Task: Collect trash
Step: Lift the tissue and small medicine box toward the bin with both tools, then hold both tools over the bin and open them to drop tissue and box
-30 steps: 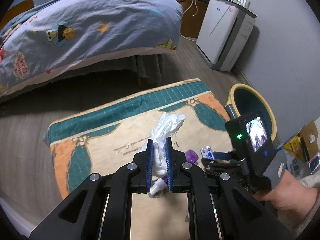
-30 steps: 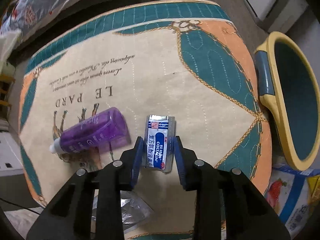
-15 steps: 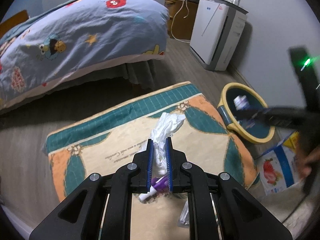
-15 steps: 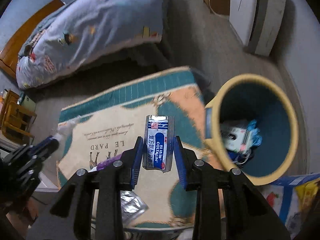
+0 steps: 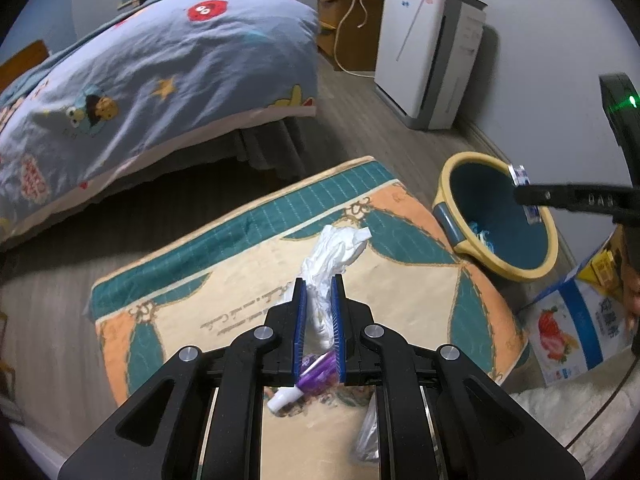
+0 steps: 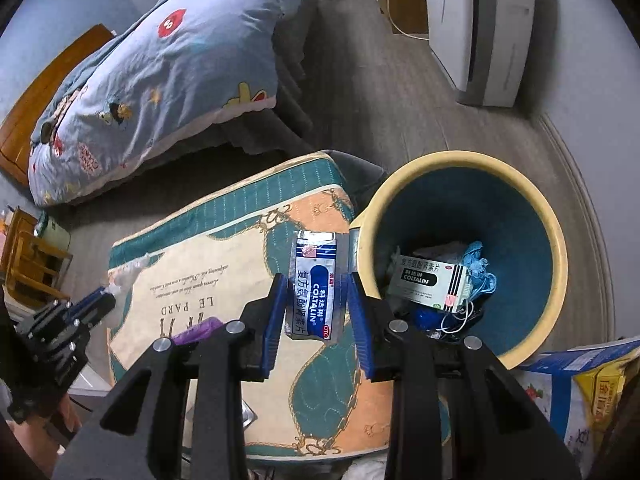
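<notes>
My left gripper (image 5: pixel 319 284) is shut on a crumpled white tissue (image 5: pixel 334 250), held above the rug (image 5: pixel 248 280). My right gripper (image 6: pixel 318 280) is shut on a blue and white blister pack (image 6: pixel 314 284), held in the air just left of the yellow bin's rim (image 6: pixel 556 232). Inside the bin lie a white medicine box (image 6: pixel 430 280) and blue scraps. From the left wrist view the right gripper (image 5: pixel 524 192) hangs over the bin (image 5: pixel 468 160). A purple bottle (image 5: pixel 314 376) lies on the rug under my left fingers; its end (image 6: pixel 196 330) shows in the right wrist view.
A bed with a blue cartoon quilt (image 5: pixel 152 80) stands beyond the rug. A white appliance (image 5: pixel 428 52) is against the wall behind the bin. A blue and white carton (image 5: pixel 576 328) sits right of the rug. A clear wrapper (image 5: pixel 366 436) lies on the rug's near edge.
My right gripper rose from the rug with the blister pack and swung right toward the bin's opening. My left gripper drifted a little with the tissue still held.
</notes>
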The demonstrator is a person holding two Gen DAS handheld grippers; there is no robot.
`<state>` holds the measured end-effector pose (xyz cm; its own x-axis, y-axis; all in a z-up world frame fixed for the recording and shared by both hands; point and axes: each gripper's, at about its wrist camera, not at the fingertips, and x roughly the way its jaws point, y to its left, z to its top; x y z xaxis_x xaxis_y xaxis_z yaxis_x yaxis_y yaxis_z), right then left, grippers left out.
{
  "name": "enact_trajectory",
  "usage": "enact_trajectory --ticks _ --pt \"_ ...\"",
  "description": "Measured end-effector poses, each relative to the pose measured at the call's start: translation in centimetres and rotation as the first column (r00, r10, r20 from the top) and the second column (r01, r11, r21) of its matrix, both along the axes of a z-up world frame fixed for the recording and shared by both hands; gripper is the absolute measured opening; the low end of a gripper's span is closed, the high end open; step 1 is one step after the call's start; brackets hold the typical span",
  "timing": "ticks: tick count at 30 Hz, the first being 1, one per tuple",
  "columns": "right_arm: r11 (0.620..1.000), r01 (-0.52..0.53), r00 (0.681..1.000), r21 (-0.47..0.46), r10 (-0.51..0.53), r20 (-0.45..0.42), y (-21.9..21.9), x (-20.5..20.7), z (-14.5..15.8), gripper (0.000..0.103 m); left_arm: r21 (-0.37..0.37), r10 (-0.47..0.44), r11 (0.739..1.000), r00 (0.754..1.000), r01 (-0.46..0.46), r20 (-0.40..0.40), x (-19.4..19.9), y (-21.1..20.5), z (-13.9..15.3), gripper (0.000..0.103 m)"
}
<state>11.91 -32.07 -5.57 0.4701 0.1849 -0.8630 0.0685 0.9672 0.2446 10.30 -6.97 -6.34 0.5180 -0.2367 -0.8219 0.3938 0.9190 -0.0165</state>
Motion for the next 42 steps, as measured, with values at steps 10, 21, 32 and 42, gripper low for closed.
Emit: enact_trajectory --ticks 10,21,32,42 --pt "1.000 0.028 0.999 0.012 -0.028 -0.020 -2.3 0.7 -1.0 0.031 0.067 -0.067 0.995 0.998 0.068 -0.014 -0.7 -3.0 -1.8 0.013" --pt "0.997 0.082 0.996 0.009 -0.082 -0.030 -5.0 1.0 -1.7 0.031 0.020 -0.086 0.996 0.996 0.087 -0.029 -1.9 -6.2 -2.1 0.013" --pt "0.971 0.233 0.970 0.053 -0.228 -0.087 -9.6 0.7 -3.7 0.031 -0.007 -0.139 0.990 0.989 0.139 -0.047 -1.3 -11.8 -1.6 0.013" --pt "0.891 0.445 0.896 0.093 -0.441 -0.056 -16.0 -1.4 -3.9 0.031 -0.013 -0.252 0.968 0.967 0.252 -0.036 -0.8 -17.6 -0.4 0.013"
